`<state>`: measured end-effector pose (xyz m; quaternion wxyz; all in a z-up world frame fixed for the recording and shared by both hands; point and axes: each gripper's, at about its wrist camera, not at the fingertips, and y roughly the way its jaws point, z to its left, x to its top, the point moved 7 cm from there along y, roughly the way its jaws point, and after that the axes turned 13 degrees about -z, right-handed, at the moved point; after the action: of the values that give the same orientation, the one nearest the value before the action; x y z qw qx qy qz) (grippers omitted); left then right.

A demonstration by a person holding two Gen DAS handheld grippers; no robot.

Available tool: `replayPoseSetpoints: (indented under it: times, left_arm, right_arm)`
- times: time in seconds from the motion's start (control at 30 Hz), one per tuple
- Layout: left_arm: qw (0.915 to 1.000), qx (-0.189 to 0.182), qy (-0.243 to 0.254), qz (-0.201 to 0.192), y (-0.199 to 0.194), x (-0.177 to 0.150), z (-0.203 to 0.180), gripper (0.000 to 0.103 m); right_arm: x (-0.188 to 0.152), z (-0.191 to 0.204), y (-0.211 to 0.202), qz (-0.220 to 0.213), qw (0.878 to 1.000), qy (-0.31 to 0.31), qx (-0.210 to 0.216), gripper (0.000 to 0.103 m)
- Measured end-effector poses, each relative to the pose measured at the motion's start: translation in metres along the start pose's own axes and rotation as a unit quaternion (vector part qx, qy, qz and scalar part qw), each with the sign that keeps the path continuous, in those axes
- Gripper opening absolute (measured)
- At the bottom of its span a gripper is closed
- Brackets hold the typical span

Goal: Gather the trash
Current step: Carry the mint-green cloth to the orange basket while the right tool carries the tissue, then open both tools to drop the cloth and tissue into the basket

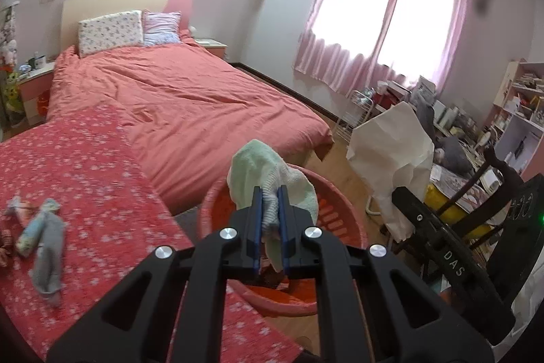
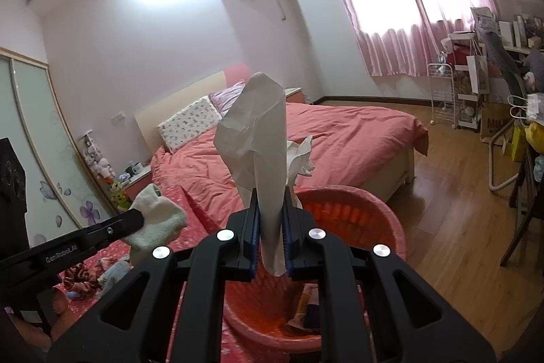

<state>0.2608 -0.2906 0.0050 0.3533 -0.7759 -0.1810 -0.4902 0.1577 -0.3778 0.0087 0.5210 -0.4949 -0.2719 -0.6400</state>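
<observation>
A pale green fuzzy cloth [image 1: 268,172] is pinched in my left gripper [image 1: 270,194], which is shut on it above the red plastic basket [image 1: 340,216]. My right gripper [image 2: 272,193] is shut on a tall piece of crumpled white paper [image 2: 261,131], also over the basket [image 2: 374,210]. Some wrappers [image 2: 306,305] lie on the basket's bottom. In the left wrist view the white paper [image 1: 391,142] hangs at the right beside the basket. The right wrist view shows the green cloth [image 2: 156,220] at the left.
The basket stands by a surface with a red floral cover [image 1: 85,159] where small socks and scraps [image 1: 44,237] lie. Behind is a bed with a coral duvet [image 1: 190,97]. A dark chair [image 1: 493,193], a cluttered desk and a wire rack [image 2: 442,91] are at the right.
</observation>
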Motion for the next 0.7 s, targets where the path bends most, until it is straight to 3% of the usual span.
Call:
replayPoseSetpoints:
  times: [0.3, 0.7]
  left_arm:
    - [0.9996, -0.018, 0.007, 0.022, 0.033, -0.015, -0.015, 0.01]
    - [0.9985, -0.003, -0.006, 0.054, 0.059, -0.035, -0.01, 0.013]
  right_arm:
    - [-0.004, -0.019, 0.007, 0.012, 1.0, 0.024, -0.006, 0.012]
    - [-0.015, -0.031, 0.021, 0.047, 0.997, 0.06, 0.0, 0.016]
